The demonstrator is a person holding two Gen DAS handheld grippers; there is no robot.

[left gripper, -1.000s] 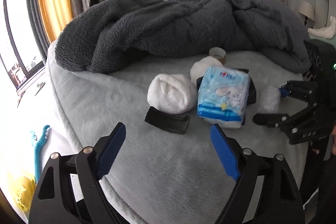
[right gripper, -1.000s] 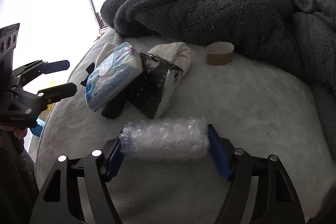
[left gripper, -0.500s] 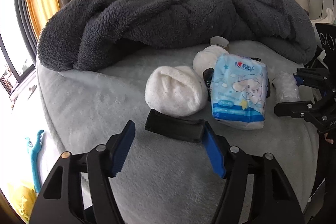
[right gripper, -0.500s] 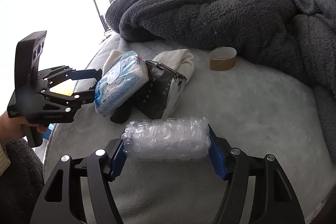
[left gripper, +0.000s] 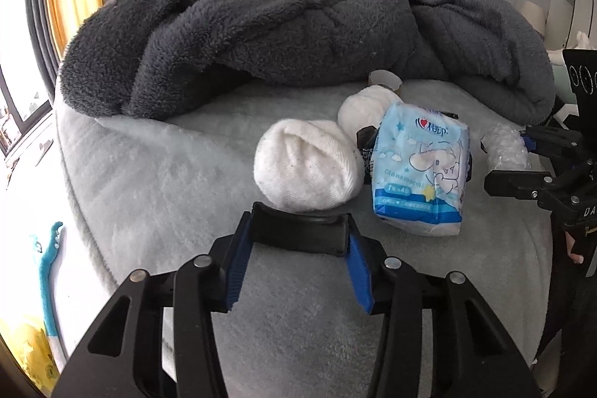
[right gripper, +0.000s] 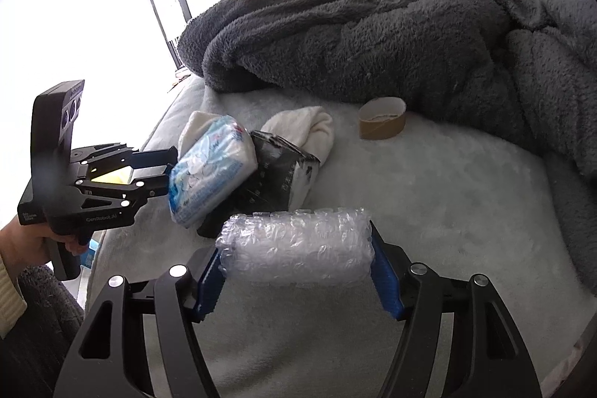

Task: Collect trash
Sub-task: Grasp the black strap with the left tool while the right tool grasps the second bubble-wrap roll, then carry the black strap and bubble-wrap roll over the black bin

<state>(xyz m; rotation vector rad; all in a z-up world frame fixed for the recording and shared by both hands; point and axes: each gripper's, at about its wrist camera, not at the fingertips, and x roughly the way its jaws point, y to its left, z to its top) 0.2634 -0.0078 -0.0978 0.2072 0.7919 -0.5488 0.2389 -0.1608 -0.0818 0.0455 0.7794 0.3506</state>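
Observation:
A flat black piece (left gripper: 298, 232) lies on the pale bed cover, and my left gripper (left gripper: 296, 241) is shut on its two ends. Just beyond it sit a white rolled sock (left gripper: 306, 170), a second white sock (left gripper: 367, 107) and a blue tissue pack (left gripper: 419, 170). My right gripper (right gripper: 296, 254) is shut on a roll of bubble wrap (right gripper: 294, 245), held across its blue pads. In the right wrist view the tissue pack (right gripper: 209, 174) leans on a torn black wrapper (right gripper: 283, 174), and the left gripper (right gripper: 164, 170) reaches in from the left.
A heaped dark grey blanket (left gripper: 298, 32) fills the back of the bed. An empty cardboard tape core (right gripper: 382, 118) lies by its edge. The bed edge (left gripper: 86, 211) drops off at the left toward a window. A person's hand (right gripper: 30, 241) holds the left gripper's handle.
My left gripper has moved forward to the black piece and its jaws have come together on it. My right gripper has stayed put with the bubble wrap in it.

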